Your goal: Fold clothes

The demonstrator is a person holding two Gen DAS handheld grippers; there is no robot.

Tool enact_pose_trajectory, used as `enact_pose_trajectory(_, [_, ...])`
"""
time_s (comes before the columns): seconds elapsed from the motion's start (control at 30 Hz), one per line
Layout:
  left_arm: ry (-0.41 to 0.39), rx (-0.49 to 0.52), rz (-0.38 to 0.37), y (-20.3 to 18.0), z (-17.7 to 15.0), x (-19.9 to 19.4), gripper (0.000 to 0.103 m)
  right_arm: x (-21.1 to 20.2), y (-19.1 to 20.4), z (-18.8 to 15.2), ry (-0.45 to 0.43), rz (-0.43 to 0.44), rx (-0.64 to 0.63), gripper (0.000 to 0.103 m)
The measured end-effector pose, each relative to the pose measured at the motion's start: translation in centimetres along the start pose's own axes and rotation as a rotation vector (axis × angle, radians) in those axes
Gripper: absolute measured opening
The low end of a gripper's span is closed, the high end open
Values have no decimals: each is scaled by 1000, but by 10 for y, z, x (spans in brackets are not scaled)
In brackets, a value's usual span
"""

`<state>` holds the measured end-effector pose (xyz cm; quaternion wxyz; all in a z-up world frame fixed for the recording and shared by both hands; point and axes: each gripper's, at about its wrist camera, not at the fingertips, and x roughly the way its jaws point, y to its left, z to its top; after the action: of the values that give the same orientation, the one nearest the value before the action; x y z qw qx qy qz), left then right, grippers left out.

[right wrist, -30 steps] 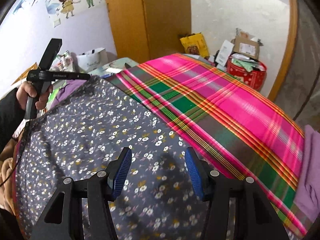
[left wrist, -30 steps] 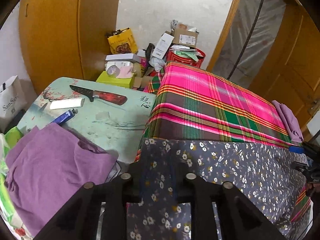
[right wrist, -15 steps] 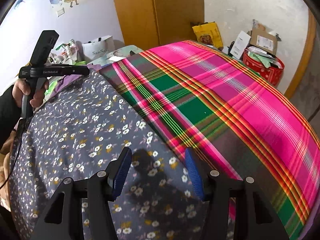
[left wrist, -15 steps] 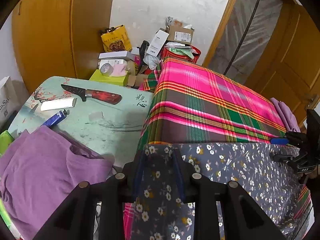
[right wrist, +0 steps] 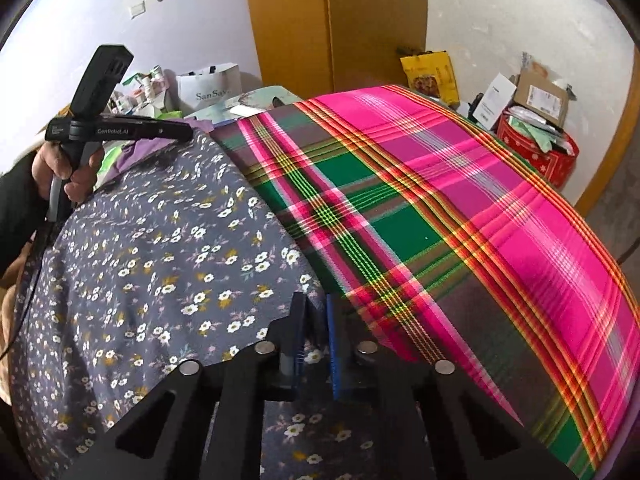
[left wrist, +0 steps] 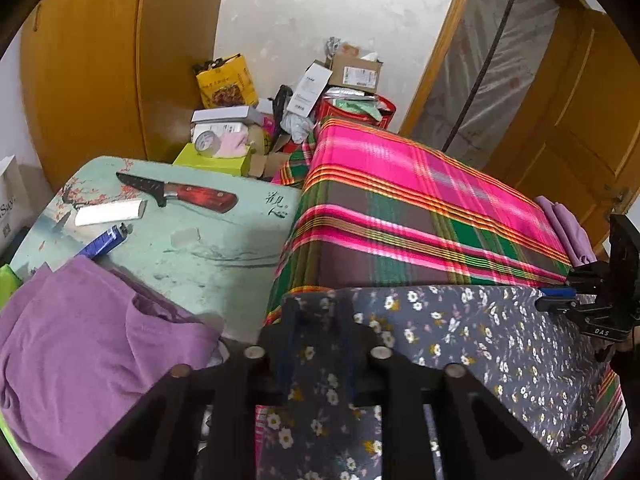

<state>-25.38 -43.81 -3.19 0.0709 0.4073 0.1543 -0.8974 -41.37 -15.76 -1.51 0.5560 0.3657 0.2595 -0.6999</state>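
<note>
Your right gripper has closed since a second ago and now pinches the floral garment at its far edge on the plaid cloth. Your left gripper clamps the same edge at the other corner. Thin, limp fabric: grip hems, keep tension. Beyond the plaid, a purple garment waits.

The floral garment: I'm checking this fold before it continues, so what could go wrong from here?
1. The right gripper pinches only the floral garment's edge, so the cloth may slip out.
2. Lifting could drag the plaid cloth underneath.
3. The left gripper works near the table with a knife.
</note>
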Motion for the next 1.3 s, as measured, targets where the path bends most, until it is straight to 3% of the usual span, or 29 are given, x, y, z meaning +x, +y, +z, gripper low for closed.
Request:
enact_pose_trajectory(0.17, [-18,7,27,-6,1,-4,9,-4,9,2,-11,-49,-13,4])
enact_pose_trajectory(0.6, [-213,2,37,-21,-8,-79,6,-74,48,2,-133,-107,-51,4])
enact_pose_trajectory(0.87, [-340,-30,3,-29,-43,-147,6,-123,99,-16,-193,-132,-84,4])
enact_pose_trajectory(0.9, [-352,-36,1,-29,-49,-155,0,-128,106,-20,-198,-132,-89,4])
enact_pose_trajectory(0.97, [-376,-51,4,-29,-61,-169,0,-139,121,-29,-204,-137,-94,4])
enact_pose_trajectory(1.13, [-392,-107,-13,-19,-95,-193,0,-162,156,-54,-229,-107,-99,1])
enact_pose_trajectory(1.3, [-325,-105,-39,-30,-122,-187,0,-157,189,-86,-183,-79,-123,1])
